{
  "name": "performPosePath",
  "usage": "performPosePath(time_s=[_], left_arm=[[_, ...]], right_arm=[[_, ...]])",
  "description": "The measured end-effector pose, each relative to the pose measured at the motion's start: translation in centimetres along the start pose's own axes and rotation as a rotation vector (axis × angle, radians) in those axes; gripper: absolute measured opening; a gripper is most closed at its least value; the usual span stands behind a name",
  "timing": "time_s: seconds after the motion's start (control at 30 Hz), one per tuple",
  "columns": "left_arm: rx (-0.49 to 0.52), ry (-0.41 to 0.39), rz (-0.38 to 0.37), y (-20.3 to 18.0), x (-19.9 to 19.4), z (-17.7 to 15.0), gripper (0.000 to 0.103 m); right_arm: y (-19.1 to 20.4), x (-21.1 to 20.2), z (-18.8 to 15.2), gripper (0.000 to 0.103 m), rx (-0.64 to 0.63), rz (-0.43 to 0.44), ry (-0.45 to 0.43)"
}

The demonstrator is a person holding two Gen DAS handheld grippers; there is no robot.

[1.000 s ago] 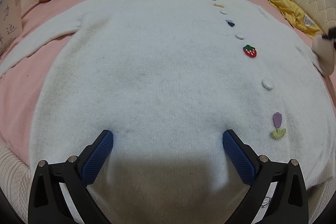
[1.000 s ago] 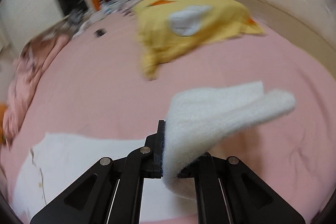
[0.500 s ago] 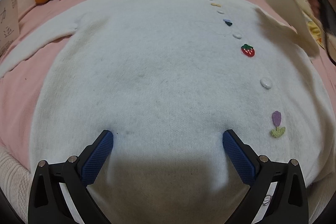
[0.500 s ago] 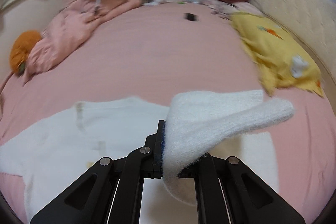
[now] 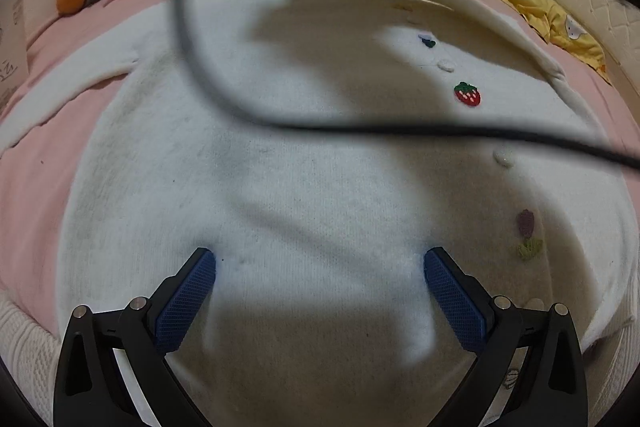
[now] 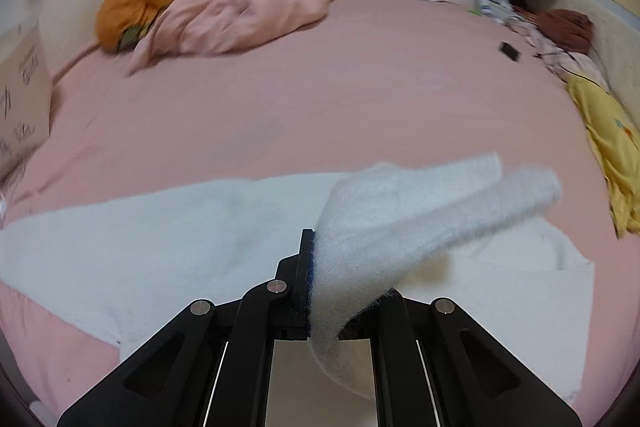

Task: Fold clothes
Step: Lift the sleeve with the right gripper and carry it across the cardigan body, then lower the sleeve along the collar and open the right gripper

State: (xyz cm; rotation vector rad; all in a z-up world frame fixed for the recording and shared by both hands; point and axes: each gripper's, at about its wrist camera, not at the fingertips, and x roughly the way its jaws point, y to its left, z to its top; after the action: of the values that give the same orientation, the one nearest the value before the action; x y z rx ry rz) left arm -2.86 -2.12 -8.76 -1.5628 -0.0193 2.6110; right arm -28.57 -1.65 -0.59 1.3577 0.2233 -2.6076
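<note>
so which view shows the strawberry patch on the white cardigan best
The left wrist view. The strawberry patch sits sharp and unobstructed on the white cardigan, right of centre, above the dark cable crossing the frame. The right wrist view shows only the cardigan's plain knit and the cuff clamped in the right gripper; no patch is visible there.

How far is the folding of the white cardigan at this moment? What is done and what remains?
Done: the white cardigan lies spread flat on the pink bed, buttons up. In hand: the right gripper is shut on one sleeve, lifted above the body; the left gripper is open, its tips resting on the fabric near the hem. Left: laying this sleeve down, the other sleeve, which lies stretched out, and folding the body.
</note>
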Motion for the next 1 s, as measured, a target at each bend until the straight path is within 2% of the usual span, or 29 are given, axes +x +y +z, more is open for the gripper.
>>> performPosePath(time_s=[0.2, 0.3, 0.37, 0.47, 0.57, 0.63, 0.67, 0.73, 0.77, 0.8, 0.87, 0.9, 1.0], left_arm=[[0.003, -0.001, -0.006, 0.1, 0.1, 0.1, 0.103], [0.004, -0.001, -0.008, 0.1, 0.1, 0.1, 0.103], [0.004, -0.002, -0.01, 0.1, 0.2, 0.1, 0.103], [0.006, -0.002, -0.013, 0.0, 0.2, 0.1, 0.103], [0.007, -0.003, -0.015, 0.0, 0.3, 0.1, 0.103], [0.006, -0.004, -0.014, -0.3, 0.3, 0.1, 0.103], [0.006, -0.004, -0.014, -0.5, 0.3, 0.1, 0.103], [0.005, -0.005, -0.013, -0.6, 0.4, 0.1, 0.103], [0.005, -0.005, -0.013, -0.6, 0.4, 0.1, 0.103], [0.005, -0.005, -0.014, -0.6, 0.4, 0.2, 0.103], [0.004, -0.006, -0.014, -0.5, 0.3, 0.2, 0.103], [0.004, -0.006, -0.013, -0.5, 0.4, 0.3, 0.103], [0.004, -0.008, -0.013, -0.6, 0.4, 0.4, 0.103]], right_arm=[[2.3, 5.3, -2.5, 0.007, -0.084, -0.073, 0.143], [4.2, 6.2, -3.1, 0.01, -0.176, -0.15, 0.158], [6.4, 6.8, -3.4, 0.011, -0.314, -0.261, 0.184], [11.1, 7.8, -5.1, 0.012, -0.66, -0.453, 0.189], [14.2, 7.4, -7.3, 0.017, -0.903, -0.518, 0.118], [15.5, 6.5, -8.2, 0.018, -0.986, -0.498, 0.068], [16.0, 5.7, -8.4, 0.022, -1.006, -0.471, 0.044], [16.3, 3.5, -7.7, 0.046, -0.947, -0.352, 0.006], [16.1, 2.2, -7.2, 0.064, -0.907, -0.287, -0.017], [15.1, 0.5, -6.3, 0.075, -0.836, -0.204, -0.052], [13.0, -2.9, -4.6, 0.077, -0.69, -0.048, -0.118], [11.1, -3.7, -4.0, 0.078, -0.601, -0.003, -0.134], [1.3, -4.2, -3.9, 0.078, -0.271, 0.091, -0.114]])
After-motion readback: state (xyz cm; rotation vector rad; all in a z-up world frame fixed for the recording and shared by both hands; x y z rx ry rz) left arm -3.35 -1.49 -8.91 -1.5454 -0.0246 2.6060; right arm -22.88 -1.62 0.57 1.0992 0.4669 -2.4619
